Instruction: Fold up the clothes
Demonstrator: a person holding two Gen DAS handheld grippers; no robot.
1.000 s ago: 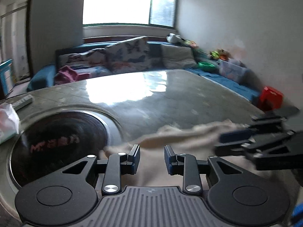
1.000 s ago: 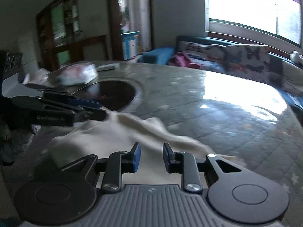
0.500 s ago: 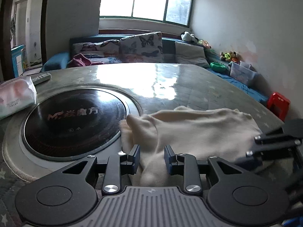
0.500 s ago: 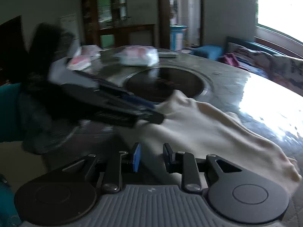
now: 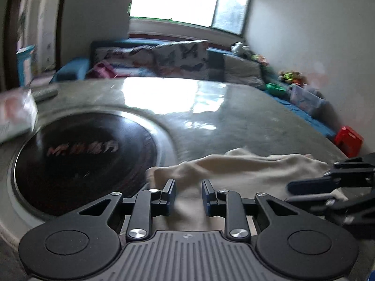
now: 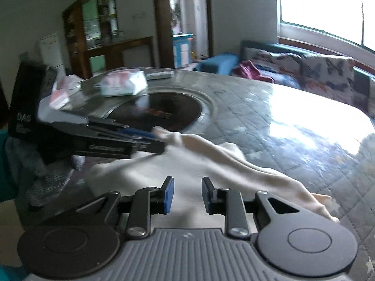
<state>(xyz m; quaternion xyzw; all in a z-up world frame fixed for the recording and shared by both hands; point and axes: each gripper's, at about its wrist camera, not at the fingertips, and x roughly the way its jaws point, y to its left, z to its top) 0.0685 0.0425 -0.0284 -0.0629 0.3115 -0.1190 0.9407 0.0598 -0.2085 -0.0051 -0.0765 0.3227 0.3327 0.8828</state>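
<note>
A cream cloth (image 5: 236, 171) lies on the grey counter (image 5: 234, 117), just beside the big dark round plate (image 5: 82, 159) set into the counter top. One corner of the cloth reaches the rim of that plate. The cloth is lumpy and a long fold of it is lifted up off the counter.

The left gripper (image 5: 188, 196) hangs low over the near part of the cloth. In its own camera, its jaws are spread apart, with cloth showing in the gap below them. In the right wrist view, the left gripper (image 6: 161, 144) comes in from the side and its tips are at the lifted corner of the cloth (image 6: 211, 157). That part is blurry, so I cannot tell if it pinches the cloth there.

The right gripper (image 6: 187, 195) is also over the cloth. Its jaws are spread apart and hold nothing. In the left wrist view, the right gripper (image 5: 304, 190) shows at the far side of the cloth, close to its edge.

A white pack with red marks (image 6: 124, 85) sits on the far side of the dark plate. A grey remote (image 6: 159, 75) lies behind it. Past the counter is a blue sofa (image 5: 70, 71) with butterfly pillows (image 5: 180, 57) under a bright window (image 5: 187, 0). A red stool (image 5: 348, 138) stands by the wall.
</note>
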